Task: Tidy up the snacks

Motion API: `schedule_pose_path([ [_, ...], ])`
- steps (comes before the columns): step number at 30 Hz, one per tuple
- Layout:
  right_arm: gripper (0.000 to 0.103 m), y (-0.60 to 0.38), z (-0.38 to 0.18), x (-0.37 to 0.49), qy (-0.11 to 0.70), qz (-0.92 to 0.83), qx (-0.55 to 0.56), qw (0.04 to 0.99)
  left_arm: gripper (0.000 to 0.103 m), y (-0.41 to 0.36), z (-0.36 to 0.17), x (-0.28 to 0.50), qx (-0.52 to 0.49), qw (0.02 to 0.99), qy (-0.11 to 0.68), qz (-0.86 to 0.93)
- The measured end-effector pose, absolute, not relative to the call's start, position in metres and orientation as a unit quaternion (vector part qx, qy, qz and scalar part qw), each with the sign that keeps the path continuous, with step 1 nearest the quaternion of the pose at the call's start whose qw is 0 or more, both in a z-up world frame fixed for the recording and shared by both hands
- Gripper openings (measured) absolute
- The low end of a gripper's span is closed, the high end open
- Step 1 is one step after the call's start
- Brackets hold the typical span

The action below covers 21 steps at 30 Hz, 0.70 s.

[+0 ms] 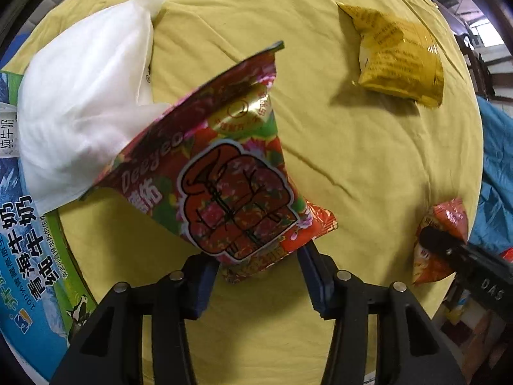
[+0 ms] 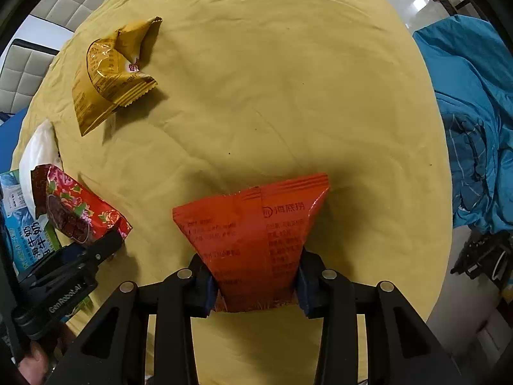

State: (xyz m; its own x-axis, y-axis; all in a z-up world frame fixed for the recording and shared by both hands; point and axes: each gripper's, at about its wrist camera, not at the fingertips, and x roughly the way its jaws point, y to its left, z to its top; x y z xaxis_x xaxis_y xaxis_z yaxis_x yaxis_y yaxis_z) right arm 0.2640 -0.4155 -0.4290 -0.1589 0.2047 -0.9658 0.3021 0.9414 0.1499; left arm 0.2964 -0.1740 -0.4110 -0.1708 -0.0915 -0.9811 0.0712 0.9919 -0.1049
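Floral snack bag (image 1: 237,189) in left tongs (image 1: 256,276), orange packet (image 2: 256,240) in right tongs (image 2: 256,284)

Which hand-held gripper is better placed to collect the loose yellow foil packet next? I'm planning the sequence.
Neither is free: left hand-held gripper grips the floral red packet, right the orange one. The yellow foil packet lies nearer the left.

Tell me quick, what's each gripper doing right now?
Left gripper: closed on the red floral foil snack bag.
Right gripper: closed on the orange-red plastic snack packet.
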Motion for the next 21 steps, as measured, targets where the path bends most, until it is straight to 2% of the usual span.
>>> schedule_pose_path([
  [6, 0.044, -0.421, -0.433, 0.264, 0.759, -0.039, 0.187, 0.622, 0.048, -0.157, -0.41, 0.318, -0.038, 0.636, 0.768, -0.062],
  [14, 0.058, -0.44, -0.44, 0.27, 0.755, -0.038, 0.231, 0.613, 0.051, -0.089, -0.415, 0.344, -0.156, 0.611, 0.775, -0.042],
  [17, 0.058, -0.444, -0.441, 0.271, 0.755, -0.034, 0.227, 0.614, 0.053, -0.082, -0.418, 0.351, -0.186, 0.602, 0.776, -0.031],
  [20, 0.057, -0.444, -0.441, 0.271, 0.754, -0.031, 0.216, 0.619, 0.05, -0.067, -0.422, 0.357, -0.193, 0.612, 0.767, -0.023],
  [21, 0.05, -0.442, -0.437, 0.266, 0.753, -0.032, 0.205, 0.625, 0.048, -0.074, -0.423, 0.351, -0.194, 0.618, 0.762, -0.021],
])
